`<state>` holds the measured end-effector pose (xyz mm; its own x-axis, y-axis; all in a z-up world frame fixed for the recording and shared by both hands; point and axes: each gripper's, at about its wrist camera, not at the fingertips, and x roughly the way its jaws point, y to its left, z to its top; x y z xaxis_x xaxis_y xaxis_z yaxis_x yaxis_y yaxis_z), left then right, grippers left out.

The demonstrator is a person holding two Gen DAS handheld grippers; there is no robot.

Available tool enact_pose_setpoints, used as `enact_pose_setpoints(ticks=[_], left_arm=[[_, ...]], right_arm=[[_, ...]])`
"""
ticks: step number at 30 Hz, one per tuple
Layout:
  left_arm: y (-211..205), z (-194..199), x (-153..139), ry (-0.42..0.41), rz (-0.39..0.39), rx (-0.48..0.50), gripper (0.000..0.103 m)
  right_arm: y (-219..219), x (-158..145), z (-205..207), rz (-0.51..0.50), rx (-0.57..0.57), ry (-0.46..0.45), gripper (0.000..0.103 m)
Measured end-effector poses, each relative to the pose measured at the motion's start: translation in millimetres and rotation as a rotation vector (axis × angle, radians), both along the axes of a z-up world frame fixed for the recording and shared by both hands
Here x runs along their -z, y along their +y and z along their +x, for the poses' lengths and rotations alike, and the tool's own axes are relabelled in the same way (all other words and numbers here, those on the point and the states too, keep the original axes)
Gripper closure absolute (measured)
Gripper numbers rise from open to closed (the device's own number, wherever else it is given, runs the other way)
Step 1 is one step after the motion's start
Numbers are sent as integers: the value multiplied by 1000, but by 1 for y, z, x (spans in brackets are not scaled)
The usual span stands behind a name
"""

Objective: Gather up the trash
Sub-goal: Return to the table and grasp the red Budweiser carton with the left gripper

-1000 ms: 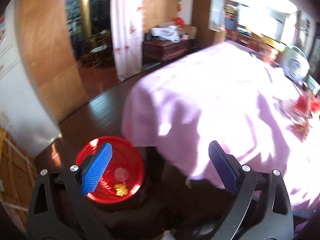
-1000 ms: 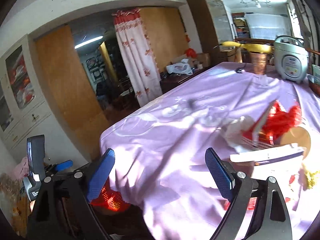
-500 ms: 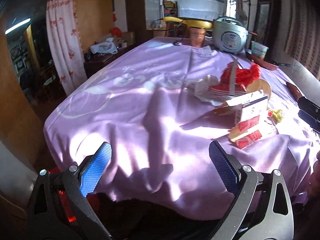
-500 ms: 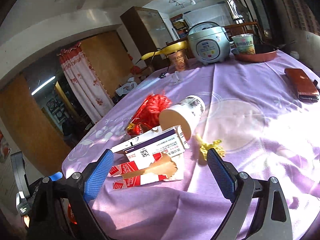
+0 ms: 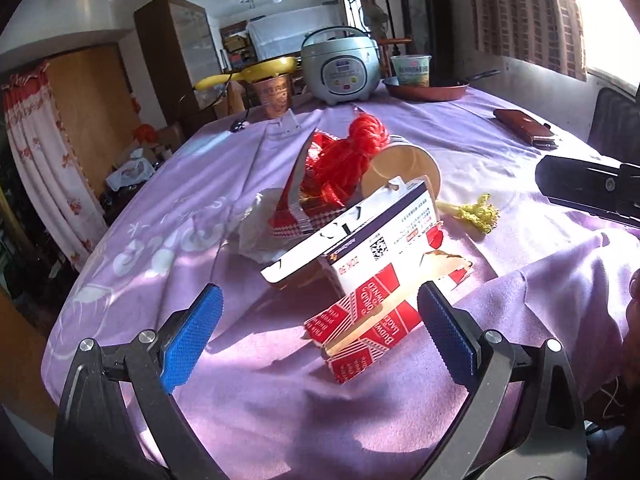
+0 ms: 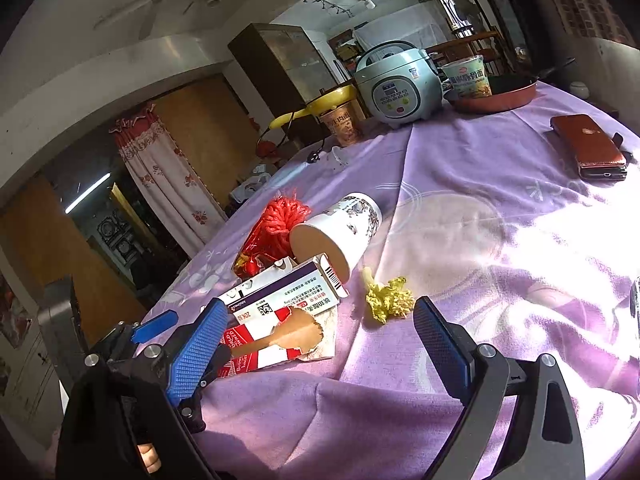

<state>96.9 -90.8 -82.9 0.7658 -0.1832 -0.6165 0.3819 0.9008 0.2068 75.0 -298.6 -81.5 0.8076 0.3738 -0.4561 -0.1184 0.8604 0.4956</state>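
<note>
While both my claws hang wide apart with nothing between their blue pads, the left gripper (image 5: 318,334) faces a heap of rubbish on the purple tablecloth (image 5: 400,412) and the right gripper (image 6: 316,338) looks at that heap from the other side. A paper cup (image 6: 340,232) lies tipped on its side, mouth toward me, and I cannot tell whether anything is in it. Far back, an instant noodle tub (image 6: 466,78) sits in a red frying pan (image 6: 500,98) beside a rice cooker (image 6: 394,84), whose lid is down. A red-and-white carton (image 5: 362,322) is torn open and flattened, with a white-and-purple box (image 5: 360,236) leaning across it; the box hides the lower part of a red mesh bag (image 5: 348,164). Crumpled white paper (image 5: 256,228) is tucked behind them, half covered. A yellow scrap (image 6: 388,300) lies just beside the cup, apart from the cartons. Print on the cartons is too small to read. A phone in a brown case (image 6: 588,148) rests well away.
</note>
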Motion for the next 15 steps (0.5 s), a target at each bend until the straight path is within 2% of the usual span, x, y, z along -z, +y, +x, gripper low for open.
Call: enact_pose_setpoints(ticks=[2,4,5,7,9,10,12,15], left_arm=[[-6,4,3,7,15,23,17],[-10,6,8,19,29,42,29],[-13,7,10,19,36,46,30],[-16,8,13,39,35,68,48],[-16,4,15,52,29,77,54],[-18,1,16,51,35,85,61],[-19,-5,16,64,35,105,68],[-22,-13,18,67,37,131,69]], right_arm=[[-2,0,0,6,0,1,10],[-2,0,-1,6,0,0,10],[-2,0,-1,6,0,-1,10],[-3,1,-2,6,-1,-5,10],[-5,1,-2,5,1,-7,10],[-6,1,-2,6,3,-7,10],[-9,2,-1,7,8,-6,10],[-12,3,0,22,12,0,10]])
